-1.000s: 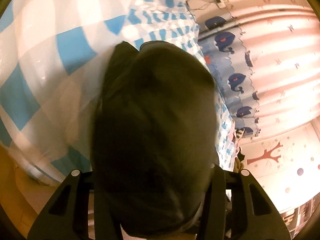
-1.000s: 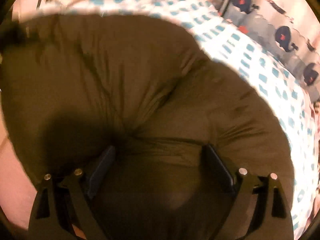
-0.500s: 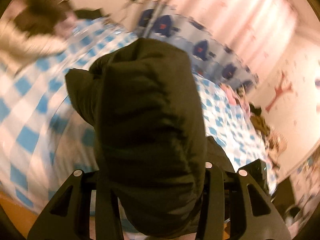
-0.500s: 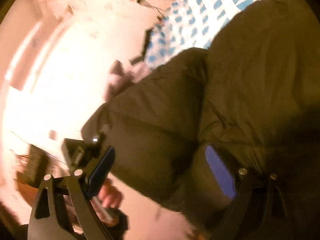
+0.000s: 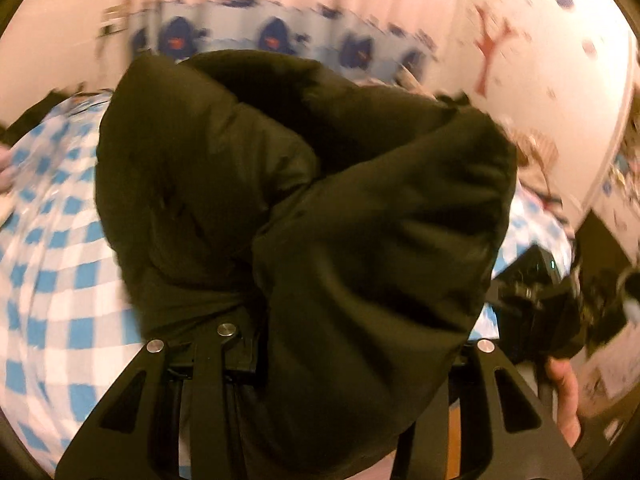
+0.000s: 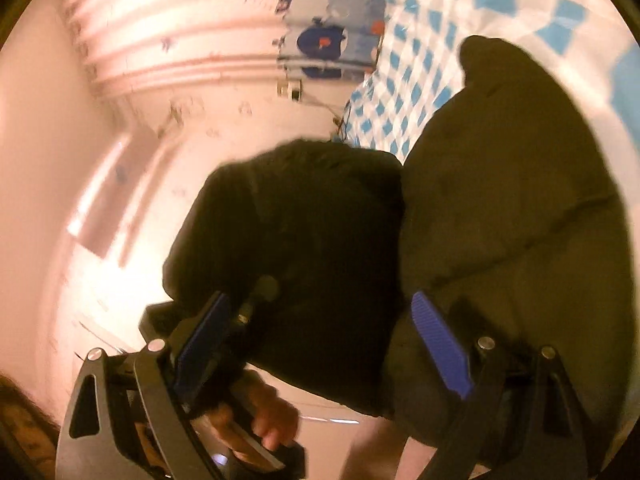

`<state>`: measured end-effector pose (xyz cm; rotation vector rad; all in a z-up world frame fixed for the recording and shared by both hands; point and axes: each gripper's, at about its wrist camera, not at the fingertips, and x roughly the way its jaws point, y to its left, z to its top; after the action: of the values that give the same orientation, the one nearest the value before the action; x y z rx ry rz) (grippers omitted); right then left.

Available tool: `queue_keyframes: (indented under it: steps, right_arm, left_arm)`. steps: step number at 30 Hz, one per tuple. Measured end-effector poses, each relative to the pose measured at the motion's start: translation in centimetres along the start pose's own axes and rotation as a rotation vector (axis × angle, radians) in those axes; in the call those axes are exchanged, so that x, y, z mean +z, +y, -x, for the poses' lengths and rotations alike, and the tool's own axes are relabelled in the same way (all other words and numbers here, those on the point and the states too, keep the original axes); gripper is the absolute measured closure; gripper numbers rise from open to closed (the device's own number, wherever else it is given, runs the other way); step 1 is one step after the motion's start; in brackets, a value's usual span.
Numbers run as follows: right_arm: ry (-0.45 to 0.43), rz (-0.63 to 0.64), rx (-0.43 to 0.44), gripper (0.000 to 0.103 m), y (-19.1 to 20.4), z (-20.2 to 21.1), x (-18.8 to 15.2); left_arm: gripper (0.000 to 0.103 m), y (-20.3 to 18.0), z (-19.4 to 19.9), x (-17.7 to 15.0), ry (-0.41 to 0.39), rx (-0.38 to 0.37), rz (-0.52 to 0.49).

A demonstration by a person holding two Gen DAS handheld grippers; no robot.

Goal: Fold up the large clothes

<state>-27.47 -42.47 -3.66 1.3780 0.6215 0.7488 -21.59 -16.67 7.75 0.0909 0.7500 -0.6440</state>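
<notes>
A bulky dark olive padded jacket [image 5: 312, 208] fills both views, lifted above the blue-and-white checked bed [image 5: 52, 264]. My left gripper [image 5: 320, 344] is buried in the jacket's folds and shut on a thick bunch of it; its fingertips are hidden. In the right wrist view the jacket [image 6: 500, 220] hangs between the blue pads [image 6: 438, 344] of my right gripper [image 6: 320, 328], whose jaws stand wide apart with fabric bulging between them. The right gripper and the hand holding it show at the right of the left wrist view [image 5: 548, 300].
Pink striped curtains [image 6: 168, 40] and a whale-print curtain [image 5: 272, 36] hang behind the bed. A wall with a red tree sticker [image 5: 492, 52] is at the right. Cluttered items [image 5: 536, 152] lie at the bed's far right. The other hand [image 6: 272, 424] shows low in the right wrist view.
Both grippers have swung up and turned with the jacket, lifting it off the bed. The right jaws, closed in on the fabric a second ago, now stand wide.
</notes>
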Motion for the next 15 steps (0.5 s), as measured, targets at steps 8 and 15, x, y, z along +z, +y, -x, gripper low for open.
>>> queue_keyframes:
  steps: [8, 15]
  right_arm:
    - [-0.126, -0.076, 0.026, 0.012, -2.0, 5.1, 2.0]
    - [-0.205, 0.076, -0.184, 0.012, 1.6, 8.4, 3.4]
  left_arm:
    - [0.061, -8.0, -7.9, -1.1, 0.171, -0.034, -0.215]
    - [0.036, -12.1, -10.1, -2.9, 0.245, 0.009, -0.404]
